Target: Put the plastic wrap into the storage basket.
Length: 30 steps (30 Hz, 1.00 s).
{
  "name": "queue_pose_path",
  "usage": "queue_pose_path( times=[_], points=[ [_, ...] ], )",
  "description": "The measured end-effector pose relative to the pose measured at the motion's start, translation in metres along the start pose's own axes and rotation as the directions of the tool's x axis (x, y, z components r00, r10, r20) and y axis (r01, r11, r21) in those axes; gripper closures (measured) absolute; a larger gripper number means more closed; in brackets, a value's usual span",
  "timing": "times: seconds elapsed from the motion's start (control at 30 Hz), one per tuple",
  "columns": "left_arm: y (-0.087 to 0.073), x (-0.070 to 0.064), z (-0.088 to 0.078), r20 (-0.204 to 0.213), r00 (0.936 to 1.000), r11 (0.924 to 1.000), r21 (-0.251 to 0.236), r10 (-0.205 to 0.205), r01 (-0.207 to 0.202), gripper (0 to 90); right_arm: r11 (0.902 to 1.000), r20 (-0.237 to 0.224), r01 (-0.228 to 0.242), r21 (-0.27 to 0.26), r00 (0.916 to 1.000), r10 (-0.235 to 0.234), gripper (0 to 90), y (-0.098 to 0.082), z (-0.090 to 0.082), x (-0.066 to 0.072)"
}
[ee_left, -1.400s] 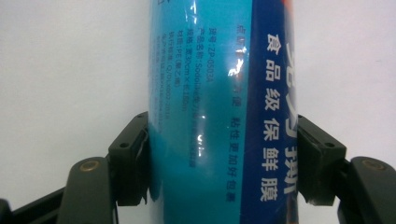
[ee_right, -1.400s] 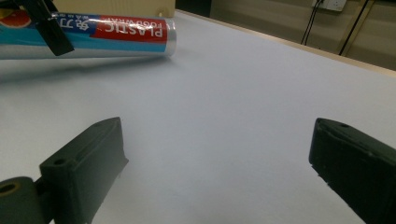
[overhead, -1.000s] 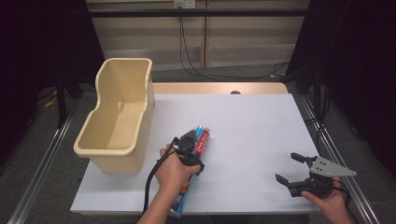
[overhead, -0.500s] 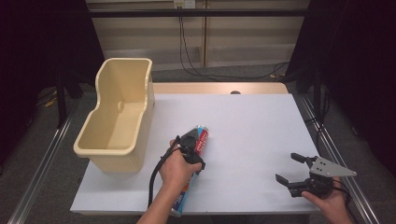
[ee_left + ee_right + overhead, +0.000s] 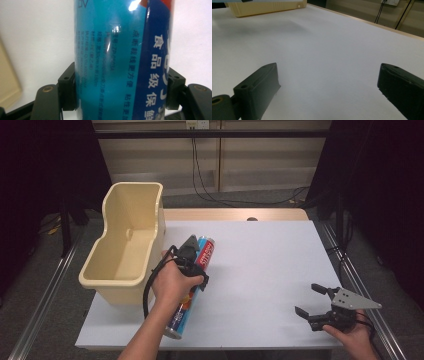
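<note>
A long blue tube (image 5: 179, 320) with red and white print lies lengthwise from the table's front edge toward the beige bin (image 5: 114, 291). My left gripper (image 5: 192, 247) is shut across its far part. In the left gripper view the two black jaws press on both sides of the blue tube (image 5: 120, 50), which carries white lettering, and the left gripper (image 5: 121, 90) hides nothing else. I cannot tell whether the tube rests on the sheet or hangs just above it. My right gripper (image 5: 306, 299) stands open at the front right, nothing between its jaws (image 5: 329, 85).
The tall beige bin stands at the table's left edge, open on top; its base (image 5: 267, 6) shows far off in the right gripper view. White sheet (image 5: 270, 265) covers the table. Cables hang behind the far edge.
My left hand and the tube have shifted away from the front edge and a little left, toward the bin. The right gripper has stayed put.
</note>
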<state>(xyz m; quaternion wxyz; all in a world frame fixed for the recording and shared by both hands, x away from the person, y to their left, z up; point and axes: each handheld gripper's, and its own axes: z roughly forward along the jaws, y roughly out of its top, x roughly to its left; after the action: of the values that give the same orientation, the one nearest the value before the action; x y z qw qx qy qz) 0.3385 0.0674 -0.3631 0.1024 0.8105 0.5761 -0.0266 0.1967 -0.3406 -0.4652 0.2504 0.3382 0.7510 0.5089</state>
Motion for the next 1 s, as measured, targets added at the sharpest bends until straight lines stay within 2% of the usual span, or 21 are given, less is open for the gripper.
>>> queue_pose_path(
  times=[0.07,0.13,0.23,0.27,0.3,0.33,0.37,0.47,0.57,0.6,0.67,0.8,0.83,1.0],
  points=[
    [0.002,0.004,-0.01,0.011,0.9999,1.0,-0.003,-0.001,0.001,32.1,1.0,0.0,-0.001,-0.001,1.0,0.001,3.1,0.0,0.0,0.0],
    [0.002,0.005,-0.014,0.015,0.9998,0.9999,-0.013,-0.009,0.009,32.1,1.0,0.001,-0.001,-0.001,1.0,0.001,3.1,0.0,0.0,0.0],
    [0.004,0.014,-0.033,0.013,0.9998,0.9995,-0.028,-0.016,0.016,32.0,1.0,0.002,-0.007,-0.007,1.0,0.007,3.0,0.0,0.0,0.0],
    [0.004,0.014,-0.033,0.013,0.9998,0.9995,-0.028,-0.016,0.016,32.1,1.0,0.002,-0.007,-0.007,1.0,0.007,3.0,0.0,0.0,0.0],
    [0.004,0.019,-0.043,0.018,0.9996,0.9991,-0.034,-0.024,0.024,32.0,0.9999,0.002,-0.011,-0.011,0.9999,0.011,2.7,0.0,0.0,0.0],
    [0.004,0.019,-0.043,0.018,0.9996,0.9991,-0.034,-0.024,0.024,32.0,0.9999,0.002,-0.011,-0.011,0.9999,0.011,2.7,0.0,0.0,0.0],
    [0.005,0.024,-0.053,0.026,0.9992,0.9987,-0.041,-0.029,0.03,32.1,0.9999,0.001,-0.011,-0.012,0.9999,0.011,2.1,0.0,0.0,0.0],
    [0.005,0.028,-0.062,0.019,0.9994,0.9982,-0.053,-0.028,0.029,32.0,0.9998,0.001,-0.012,-0.012,0.9999,0.012,1.6,0.001,0.0,0.0],
    [0.005,0.038,-0.081,0.005,0.9993,0.9966,-0.073,-0.038,0.038,32.0,0.9998,0.004,-0.016,-0.012,0.9999,0.016,1.1,0.0,0.0,0.0],
    [0.005,0.038,-0.081,0.005,0.9993,0.9966,-0.073,-0.038,0.038,32.0,0.9998,0.004,-0.016,-0.012,0.9999,0.016,1.1,0.0,0.0,0.0],
    [0.003,0.048,-0.095,0.013,0.9988,0.9954,-0.083,-0.048,0.049,32.0,0.9998,0.004,-0.016,-0.014,0.9999,0.016,1.0,0.001,0.0,0.0],
    [0.001,0.057,-0.105,0.012,0.9979,0.9938,-0.091,-0.064,0.065,32.0,0.9997,0.004,-0.019,-0.018,0.9998,0.019,0.5,0.001,0.0,0.0],
    [-0.001,0.065,-0.11,0.011,0.9975,0.9929,-0.097,-0.069,0.07,32.0,0.9996,0.003,-0.019,-0.019,0.9998,0.019,0.4,0.001,0.0,0.0],
    [-0.006,0.081,-0.119,-0.014,0.9969,0.9918,-0.103,-0.078,0.076,32.0,0.9997,-0.001,-0.018,-0.017,0.9998,0.018,0.5,0.001,0.001,0.001]
  ],
)
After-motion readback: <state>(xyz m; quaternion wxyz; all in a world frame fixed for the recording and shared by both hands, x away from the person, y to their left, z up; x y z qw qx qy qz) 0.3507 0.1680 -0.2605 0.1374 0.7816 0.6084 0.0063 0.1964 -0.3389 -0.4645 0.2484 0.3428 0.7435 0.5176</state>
